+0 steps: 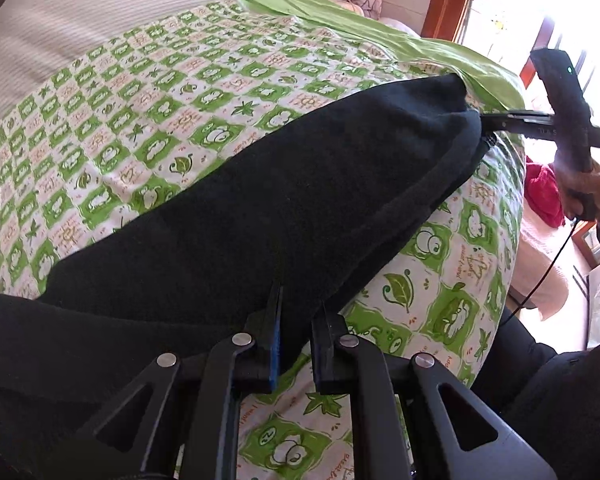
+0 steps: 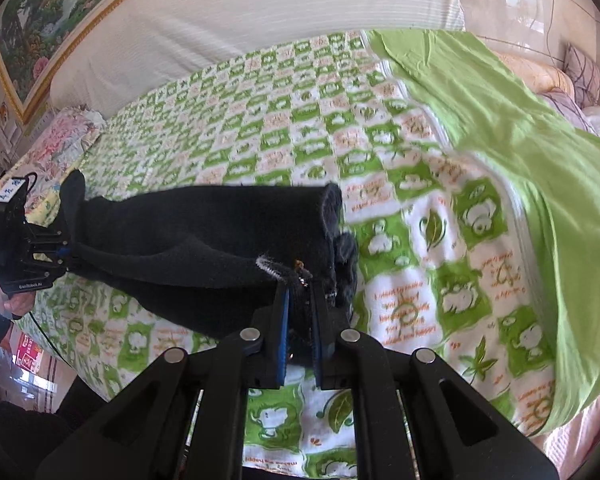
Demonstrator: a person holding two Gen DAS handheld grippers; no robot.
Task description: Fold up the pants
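Observation:
Black pants [image 1: 284, 200] lie stretched across a bed between my two grippers. My left gripper [image 1: 300, 304] is shut on the near edge of the pants. In its view my right gripper [image 1: 488, 126] pinches the far end of the pants. In the right wrist view my right gripper [image 2: 300, 292] is shut on the pants [image 2: 204, 240] at a bunched waistband end with a small metal fastener. My left gripper [image 2: 66, 254] holds the other end at the far left.
The bed is covered by a green-and-white patterned blanket [image 2: 284, 128] with a plain green sheet [image 2: 500, 128] at one side. A striped headboard cushion [image 2: 260, 8] runs along the back. Pillows [image 2: 576, 80] lie at the far right. A red cloth [image 1: 544, 196] lies beyond the bed edge.

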